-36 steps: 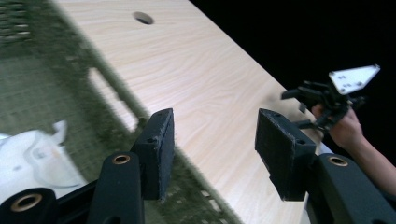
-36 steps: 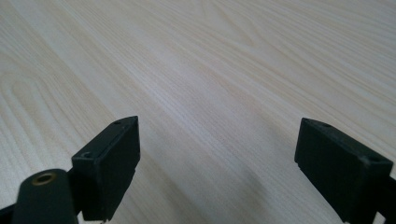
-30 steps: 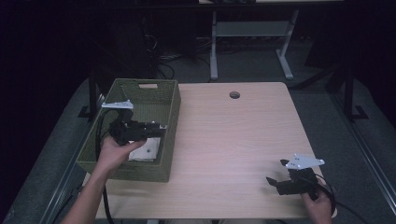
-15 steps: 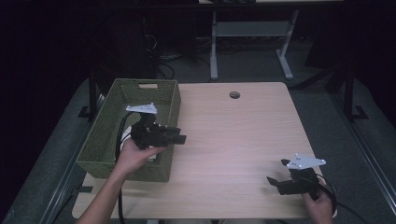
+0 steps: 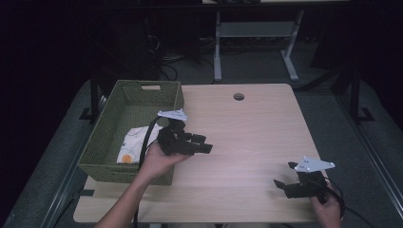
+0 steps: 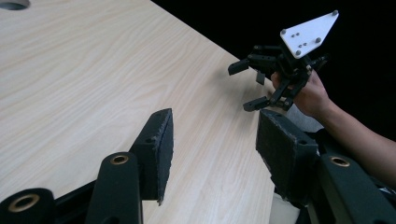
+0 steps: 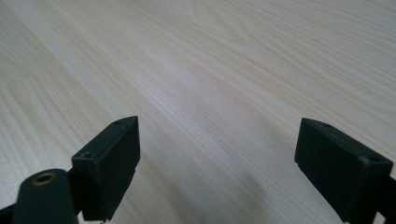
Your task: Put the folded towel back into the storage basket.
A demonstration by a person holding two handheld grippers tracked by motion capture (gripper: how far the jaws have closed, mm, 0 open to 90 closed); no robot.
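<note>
The left gripper (image 5: 202, 144) is held just past the right edge of the green basket (image 5: 107, 135), over the bare counter (image 5: 256, 133), its jaws spread wide with nothing between them. The white packet (image 5: 133, 142) with the orange spot lies flat on the basket floor, near the right wall, just behind the person's left hand (image 5: 159, 159). The right gripper (image 5: 280, 184) rests low near the front right corner of the counter, jaws also wide and empty. To my eye the left hand is heading away from the basket, with the packet lying inside it, so the sensible thing is to keep those jaws open, carry the gripper level across the wood, and avoid snagging its cable on the basket rim. From the left gripper view the other gripper (image 6: 252, 84) sits well apart, so there is room.
</note>
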